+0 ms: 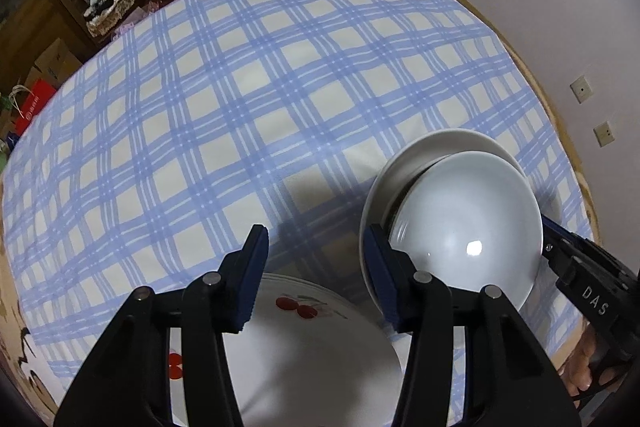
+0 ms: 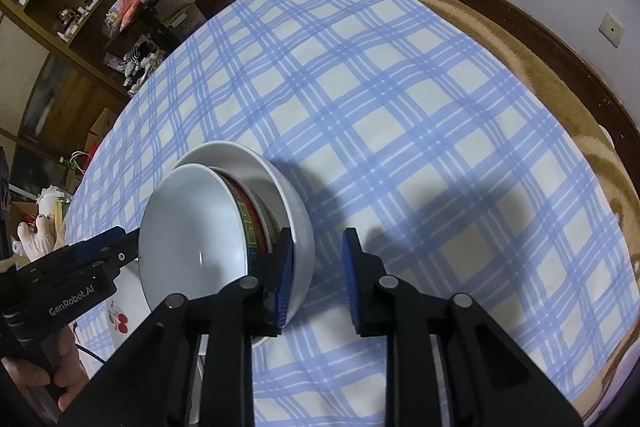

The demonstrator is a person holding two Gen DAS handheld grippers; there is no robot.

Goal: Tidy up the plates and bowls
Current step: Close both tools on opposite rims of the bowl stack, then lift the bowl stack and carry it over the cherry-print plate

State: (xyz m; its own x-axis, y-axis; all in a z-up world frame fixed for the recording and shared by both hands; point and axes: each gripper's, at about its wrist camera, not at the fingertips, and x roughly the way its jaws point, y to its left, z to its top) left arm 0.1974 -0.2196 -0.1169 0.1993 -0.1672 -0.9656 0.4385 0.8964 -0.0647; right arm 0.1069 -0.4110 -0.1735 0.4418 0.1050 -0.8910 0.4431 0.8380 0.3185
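left tongs [image 1: 318,279]: jaws apart, nothing between, "GenRobot.AI" on body | right tongs [image 2: 316,275]: jaws apart, nothing between, "DAS" on body | patterned bowl [image 2: 192,227]: tilted inside white bowl [image 2: 296,211], between the two tongs, on checked cloth [image 1: 280,87] | cherry plate [image 1: 312,347]: under left tongs

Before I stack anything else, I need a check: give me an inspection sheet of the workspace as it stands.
Surface: blue checked tablecloth, lying flat.
Job's things: tilted white bowl over patterned bowl, both inside larger white bowl; cherry plate beside them.
Clutter: nothing seen on the cloth.
Grippers: left gripper jaws open, nothing between; right gripper jaws narrowly open, nothing between; they flank the bowls.
Cables: dark cable beneath the left hand.
Surroundings: cluttered shelves, wall socket.
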